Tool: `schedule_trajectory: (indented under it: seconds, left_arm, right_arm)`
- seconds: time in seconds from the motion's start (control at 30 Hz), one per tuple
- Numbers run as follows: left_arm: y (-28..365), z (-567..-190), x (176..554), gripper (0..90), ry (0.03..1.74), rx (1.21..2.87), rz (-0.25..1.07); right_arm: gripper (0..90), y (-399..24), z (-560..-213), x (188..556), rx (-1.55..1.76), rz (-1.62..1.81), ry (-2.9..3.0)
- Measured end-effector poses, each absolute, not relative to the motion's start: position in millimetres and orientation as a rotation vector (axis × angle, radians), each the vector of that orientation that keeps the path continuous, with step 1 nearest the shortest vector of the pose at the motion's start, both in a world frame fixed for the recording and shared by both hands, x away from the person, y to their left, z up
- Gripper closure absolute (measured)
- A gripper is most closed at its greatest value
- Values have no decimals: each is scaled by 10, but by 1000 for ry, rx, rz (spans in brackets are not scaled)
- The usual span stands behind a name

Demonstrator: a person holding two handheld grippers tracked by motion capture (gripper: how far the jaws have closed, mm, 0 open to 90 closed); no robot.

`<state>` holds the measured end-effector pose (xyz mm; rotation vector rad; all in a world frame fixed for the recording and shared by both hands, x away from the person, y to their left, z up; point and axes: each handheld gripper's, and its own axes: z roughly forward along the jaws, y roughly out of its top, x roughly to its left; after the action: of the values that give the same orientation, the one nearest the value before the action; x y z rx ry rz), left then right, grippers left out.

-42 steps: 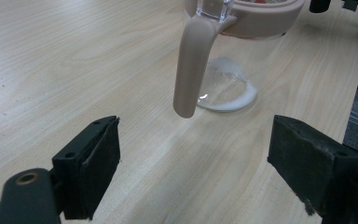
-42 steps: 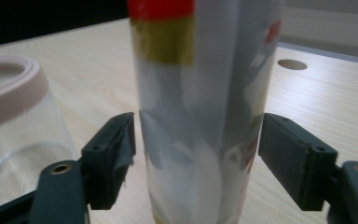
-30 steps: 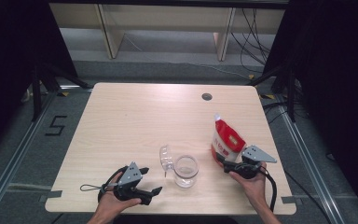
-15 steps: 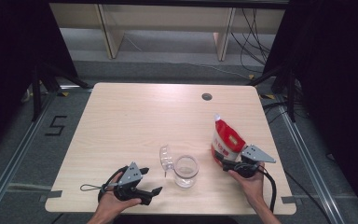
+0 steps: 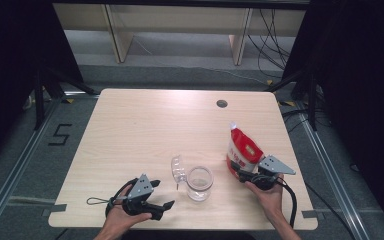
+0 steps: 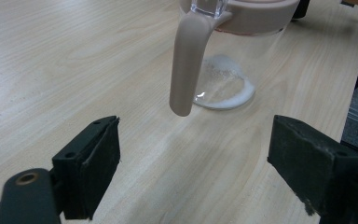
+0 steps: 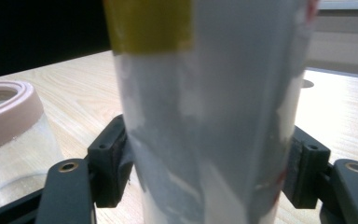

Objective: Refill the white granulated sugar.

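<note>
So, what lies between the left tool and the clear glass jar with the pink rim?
Only bare wooden table between left tool and clear glass jar, seen in the left gripper view.

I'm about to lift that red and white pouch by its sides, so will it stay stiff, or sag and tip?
The pouch is probably soft: in the right gripper view its film looks creased between the jaws, which have just been closing. Standing tall on a narrow base, it may tip toward the glass jar. The glossy film could slip.
</note>
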<state>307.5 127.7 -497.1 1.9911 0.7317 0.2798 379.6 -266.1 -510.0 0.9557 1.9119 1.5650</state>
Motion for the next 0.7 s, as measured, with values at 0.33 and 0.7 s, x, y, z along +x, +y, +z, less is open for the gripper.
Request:
schedule_trajectory:
  seconds: [0.33,0.7]
  left_arm:
    - [1275,-4973,3073,163,731,1990,280]
    - [1270,-4972,3071,164,737,1992,280]
  right_arm:
    - [369,-2681,-5160,3811,975,1576,1901]
    - [387,-2671,-5160,3801,950,1588,1887]
